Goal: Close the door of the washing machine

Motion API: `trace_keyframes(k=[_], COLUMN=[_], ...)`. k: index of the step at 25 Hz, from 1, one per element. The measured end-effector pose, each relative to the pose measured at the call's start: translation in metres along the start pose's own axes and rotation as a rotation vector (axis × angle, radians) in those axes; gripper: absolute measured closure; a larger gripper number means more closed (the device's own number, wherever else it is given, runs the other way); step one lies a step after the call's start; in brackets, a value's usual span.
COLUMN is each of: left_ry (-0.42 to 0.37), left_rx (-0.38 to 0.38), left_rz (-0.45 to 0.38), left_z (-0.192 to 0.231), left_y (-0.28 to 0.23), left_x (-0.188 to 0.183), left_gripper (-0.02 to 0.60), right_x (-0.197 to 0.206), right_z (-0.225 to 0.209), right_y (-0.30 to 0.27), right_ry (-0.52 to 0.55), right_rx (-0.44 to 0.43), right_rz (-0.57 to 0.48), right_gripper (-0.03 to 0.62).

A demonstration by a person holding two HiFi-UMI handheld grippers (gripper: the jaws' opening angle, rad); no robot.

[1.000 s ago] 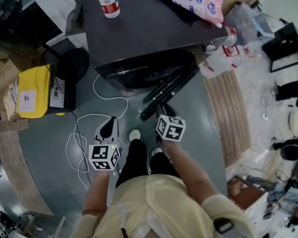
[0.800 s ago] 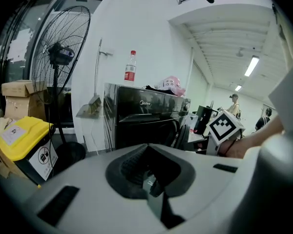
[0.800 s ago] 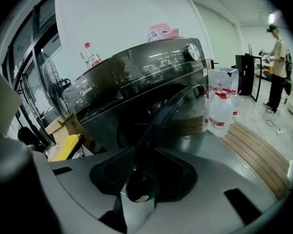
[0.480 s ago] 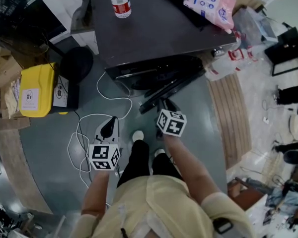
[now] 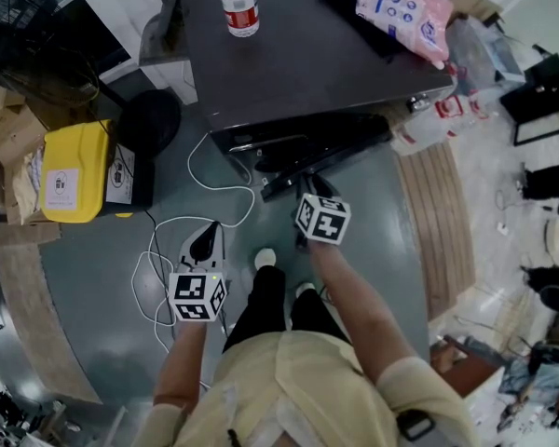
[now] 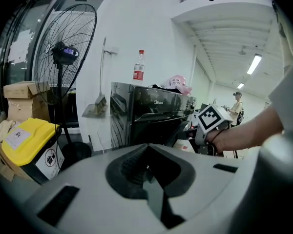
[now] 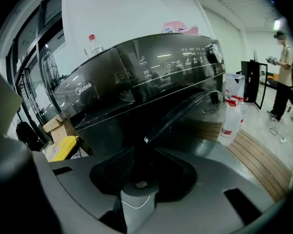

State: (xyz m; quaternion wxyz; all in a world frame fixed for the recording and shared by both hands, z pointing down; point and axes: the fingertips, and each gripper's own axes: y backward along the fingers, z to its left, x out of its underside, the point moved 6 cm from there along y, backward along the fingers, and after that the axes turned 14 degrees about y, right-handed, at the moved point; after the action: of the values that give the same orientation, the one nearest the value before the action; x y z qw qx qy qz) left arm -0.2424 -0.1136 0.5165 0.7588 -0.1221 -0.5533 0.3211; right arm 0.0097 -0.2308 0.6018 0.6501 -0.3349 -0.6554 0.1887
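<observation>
The dark washing machine [image 5: 307,54] stands ahead of me. Its round door [image 5: 326,156] is swung out toward me, hinged on the right. My right gripper [image 5: 307,194] is at the door's free edge; in the right gripper view that edge [image 7: 185,111] runs straight in between the jaws of the right gripper [image 7: 144,147], which are shut on it. My left gripper [image 5: 202,242] hangs lower left over the grey floor, away from the machine. In the left gripper view the left gripper [image 6: 146,169] has its jaws together with nothing in them, facing the machine [image 6: 146,116].
A water bottle [image 5: 239,3] and a pink package [image 5: 405,7] lie on the machine's top. A yellow box [image 5: 74,170] and a fan [image 6: 63,57] stand at the left, and a white cable [image 5: 168,250] loops on the floor. Spray bottles [image 5: 429,119] and wooden boards [image 5: 438,222] are at the right.
My right gripper has moved toward the machine with the door's edge, and the door has swung closer to the front. My left gripper has drifted forward a little.
</observation>
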Motion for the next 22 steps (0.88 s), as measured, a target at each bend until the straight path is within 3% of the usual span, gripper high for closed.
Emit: trace_keyframes(k=[22], left_ry=[-0.026], left_rx=[0.091], left_rz=[0.027], left_z=[0.011], left_y=[-0.033], left_x=[-0.018], left_gripper=[0.583], right_x=[-0.024], right_z=[0.012], right_y=[-0.023], right_ry=[0.046], right_rx=[0.004], right_rz=[-0.001], right_gripper=[0.474])
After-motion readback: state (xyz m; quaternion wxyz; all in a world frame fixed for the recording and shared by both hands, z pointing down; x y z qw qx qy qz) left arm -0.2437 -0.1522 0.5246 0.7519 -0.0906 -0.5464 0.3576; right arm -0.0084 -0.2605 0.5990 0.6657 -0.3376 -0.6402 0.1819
